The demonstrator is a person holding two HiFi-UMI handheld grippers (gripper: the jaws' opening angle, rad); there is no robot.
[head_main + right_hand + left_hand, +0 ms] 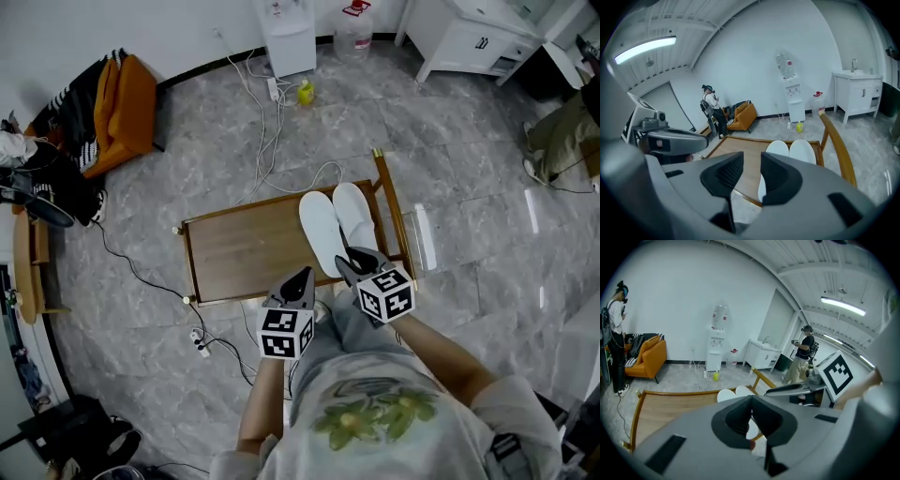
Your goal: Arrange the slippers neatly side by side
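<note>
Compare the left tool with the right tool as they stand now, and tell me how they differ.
The left tool has its jaws closed together, while the right tool has its jaws apart with a clear gap. In the head view, the right tool reaches the heels of the white slippers, while the left tool sits to their left, at the near edge of the wooden tray. Both tools are empty and point toward the slippers.

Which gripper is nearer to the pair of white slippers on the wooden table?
Right. The right gripper is at the white slippers' near ends; the left gripper sits further left, by the wooden table's near edge.
</note>
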